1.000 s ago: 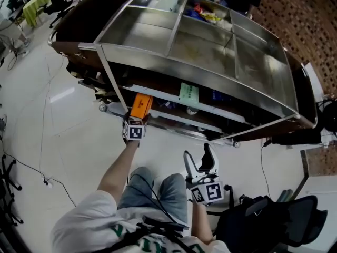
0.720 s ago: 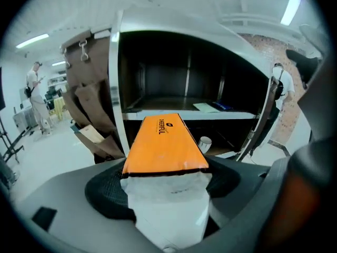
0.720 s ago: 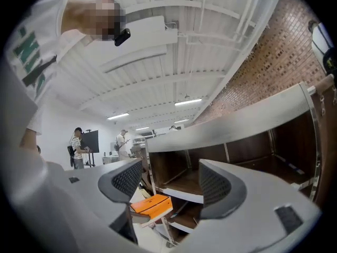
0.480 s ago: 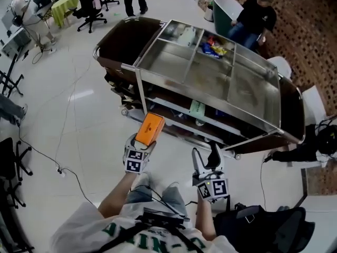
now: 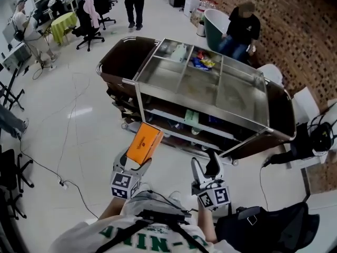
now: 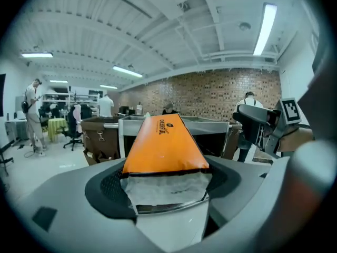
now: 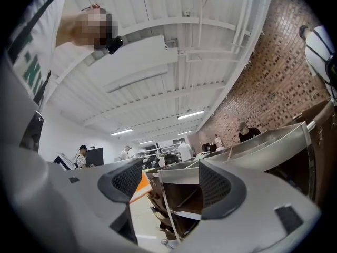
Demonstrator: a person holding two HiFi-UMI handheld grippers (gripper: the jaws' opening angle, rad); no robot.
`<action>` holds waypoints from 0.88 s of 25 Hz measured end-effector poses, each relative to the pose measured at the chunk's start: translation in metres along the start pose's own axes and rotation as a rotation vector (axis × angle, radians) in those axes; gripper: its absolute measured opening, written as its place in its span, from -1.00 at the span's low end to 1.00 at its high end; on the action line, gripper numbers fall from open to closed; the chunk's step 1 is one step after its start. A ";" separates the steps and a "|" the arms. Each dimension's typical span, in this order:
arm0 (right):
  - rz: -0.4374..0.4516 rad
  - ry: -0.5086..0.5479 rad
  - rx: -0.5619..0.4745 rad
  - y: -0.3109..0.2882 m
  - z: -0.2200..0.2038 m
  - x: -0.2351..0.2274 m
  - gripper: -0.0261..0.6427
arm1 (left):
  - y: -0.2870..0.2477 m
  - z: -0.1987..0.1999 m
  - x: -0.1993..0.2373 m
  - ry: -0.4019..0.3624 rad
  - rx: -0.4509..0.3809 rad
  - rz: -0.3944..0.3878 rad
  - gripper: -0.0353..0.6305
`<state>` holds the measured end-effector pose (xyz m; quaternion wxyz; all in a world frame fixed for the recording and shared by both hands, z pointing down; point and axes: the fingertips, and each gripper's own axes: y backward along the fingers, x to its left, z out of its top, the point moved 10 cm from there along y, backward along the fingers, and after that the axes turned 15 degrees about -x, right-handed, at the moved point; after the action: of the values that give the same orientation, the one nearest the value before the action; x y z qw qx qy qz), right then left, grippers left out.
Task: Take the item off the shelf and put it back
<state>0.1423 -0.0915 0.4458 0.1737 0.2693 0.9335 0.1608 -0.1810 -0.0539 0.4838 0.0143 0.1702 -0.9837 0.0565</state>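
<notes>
Both grippers have come up & back from the cart since the earlier frame. The orange packet (image 5: 145, 143), then at the lower shelf edge, is now clear of it, over the floor in front.

L gripper (image 5: 135, 164) (image 6: 167, 196): jaws closed on the packet's near end, white seal strip between the pads, orange body (image 6: 164, 144) angled up twd the cart.

R gripper (image 5: 205, 167) (image 7: 171, 186): beside it, jaws apart, nothing between them, aimed at the cart.

Steel cart (image 5: 200, 103): top tray split into compartments, snack bags (image 5: 202, 62) in a rear one. Green packet (image 5: 190, 121) sits on the lower shelf. Person in dark top (image 5: 241, 29) stands behind the cart, by the brick wall.
</notes>
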 end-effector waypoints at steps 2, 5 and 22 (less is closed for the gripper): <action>-0.010 0.003 -0.014 0.002 0.004 0.000 0.11 | 0.005 0.008 0.001 -0.001 -0.013 0.006 0.24; -0.016 0.014 -0.034 0.001 0.010 -0.003 0.11 | 0.005 0.011 0.005 -0.040 -0.006 0.019 0.24; 0.009 0.041 -0.019 -0.006 0.004 -0.009 0.11 | 0.006 -0.007 0.002 0.002 0.033 0.040 0.24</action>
<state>0.1488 -0.1003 0.4421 0.1565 0.2686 0.9341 0.1758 -0.1850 -0.0478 0.4903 0.0111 0.1506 -0.9858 0.0729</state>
